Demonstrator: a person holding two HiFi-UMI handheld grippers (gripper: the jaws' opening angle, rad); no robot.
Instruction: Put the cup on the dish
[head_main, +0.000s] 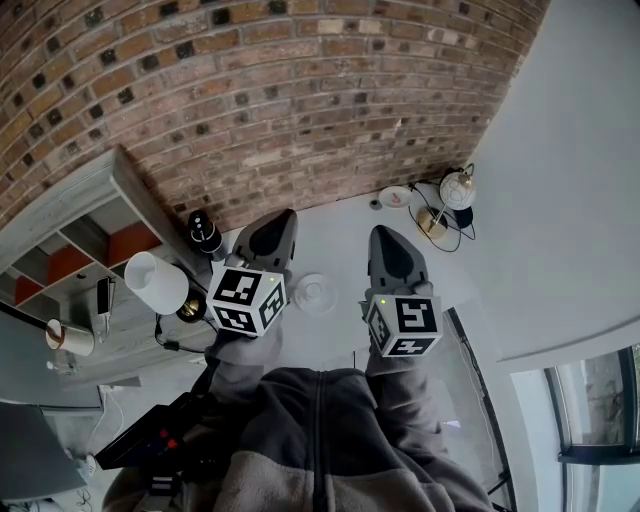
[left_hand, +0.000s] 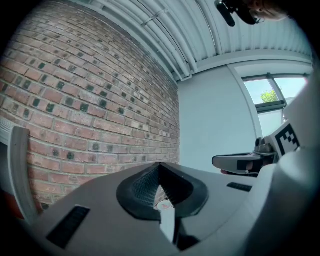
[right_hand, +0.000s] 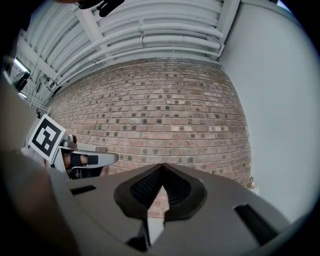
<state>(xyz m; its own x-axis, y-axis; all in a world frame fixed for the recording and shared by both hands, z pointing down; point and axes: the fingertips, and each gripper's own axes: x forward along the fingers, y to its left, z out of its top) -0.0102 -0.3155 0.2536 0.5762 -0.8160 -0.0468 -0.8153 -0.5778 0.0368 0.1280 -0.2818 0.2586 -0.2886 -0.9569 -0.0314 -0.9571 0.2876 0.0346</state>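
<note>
Brick wall (head_main: 250, 90) behind white table (head_main: 335, 235) w/ dish (head_main: 316, 293); L tongs (head_main: 274, 228) & R tongs (head_main: 390, 240) both clenched, empty.

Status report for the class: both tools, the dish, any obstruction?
Left tool shut, empty. Right tool shut, empty. Dish on table between them, untouched. No obstruction seen.

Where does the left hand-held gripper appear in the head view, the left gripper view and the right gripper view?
Head view: the left hand-held gripper is just left of centre, pointing up the picture.
Left gripper view: the same gripper fills the bottom, shut.
Right gripper view: the gripper pokes in from the left edge.
Shared landmark: the brick wall ahead, in all three views.
</note>
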